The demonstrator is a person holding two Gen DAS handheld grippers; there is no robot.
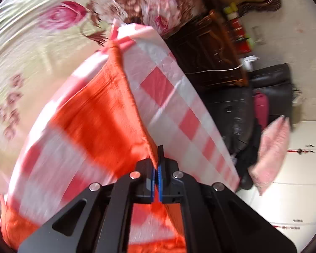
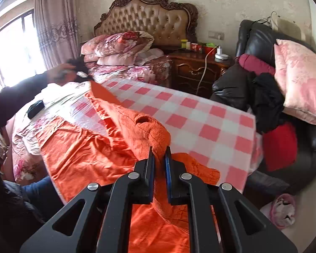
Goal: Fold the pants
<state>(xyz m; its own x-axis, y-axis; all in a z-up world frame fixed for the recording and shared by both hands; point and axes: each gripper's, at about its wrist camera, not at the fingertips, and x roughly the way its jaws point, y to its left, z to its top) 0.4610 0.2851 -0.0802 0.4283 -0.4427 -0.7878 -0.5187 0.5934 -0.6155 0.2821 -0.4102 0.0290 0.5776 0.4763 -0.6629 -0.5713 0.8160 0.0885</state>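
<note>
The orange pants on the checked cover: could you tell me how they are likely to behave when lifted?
Probably floppy: the orange pants bunch and wrinkle where the right gripper pinches them. Their fleecy pile suggests little slipping. The left gripper holds a thin edge, so unheld parts should sag.

The right gripper point(image 2: 159, 150) pinches a bunched fold of the orange pants point(image 2: 84, 147), which sprawl across a pink checked sheet point(image 2: 200, 122) on the bed point(image 2: 145, 14); a dark-sleeved arm point(image 2: 21, 92) reaches over them.
</note>
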